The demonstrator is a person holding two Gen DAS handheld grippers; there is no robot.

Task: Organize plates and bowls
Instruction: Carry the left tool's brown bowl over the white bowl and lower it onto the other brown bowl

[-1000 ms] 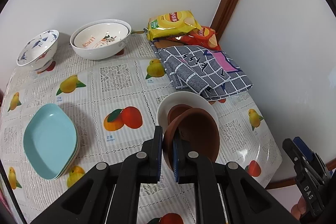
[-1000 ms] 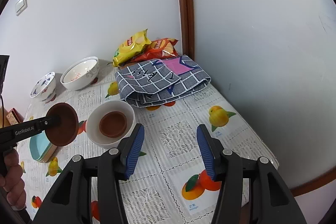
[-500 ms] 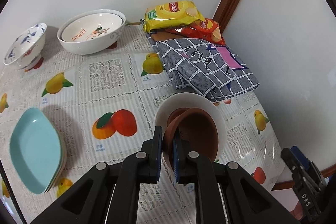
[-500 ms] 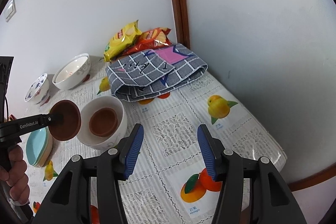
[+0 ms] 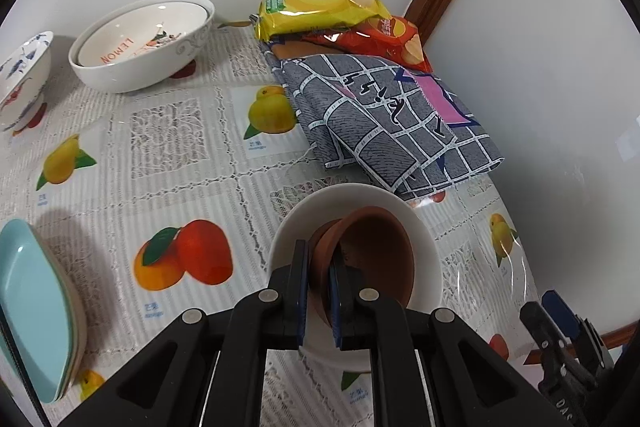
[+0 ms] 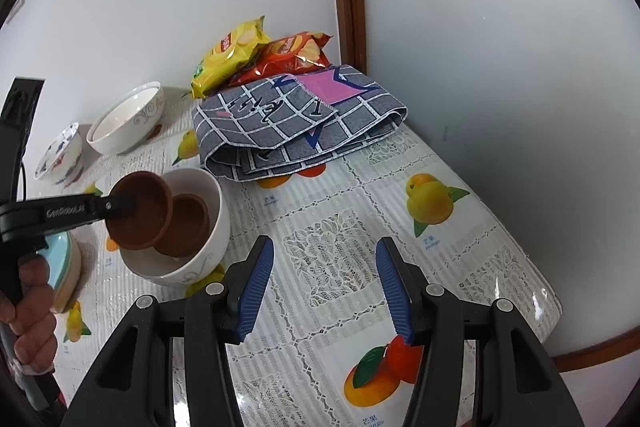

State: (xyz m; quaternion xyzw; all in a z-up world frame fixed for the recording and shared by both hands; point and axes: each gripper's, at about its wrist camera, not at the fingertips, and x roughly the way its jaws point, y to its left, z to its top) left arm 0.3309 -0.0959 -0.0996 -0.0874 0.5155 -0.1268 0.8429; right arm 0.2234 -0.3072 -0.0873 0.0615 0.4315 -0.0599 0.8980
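At the far left edge, the stack of light blue plates [image 5: 36,315] lies on the table [image 5: 172,147], and behind it stand the small blue-patterned bowl [image 5: 24,75] and the big white bowl with the word LEMON [image 5: 144,43], which has a second bowl nested inside.

In the middle, the left gripper [image 5: 319,291] is clenched on the rim of a brown bowl [image 5: 372,259]. One second ago this bowl was held beside the white bowl [image 5: 428,251]; now it has come over the opening, tilted, with its lower edge just above a second brown bowl [image 6: 188,223] that already sits inside. From the right wrist view the two brown bowls overlap, but I cannot tell if they touch. I judge that the nesting step is almost done: the held bowl needs to be levelled, lowered and let go. If it is released while tilted, it may sit crooked.

To the right, the folded grey checked cloth [image 5: 384,123] and the chip bags [image 5: 320,3] lie near the wall. The right gripper [image 6: 324,287] hovers over the table with its jaws wide apart and holds nothing.
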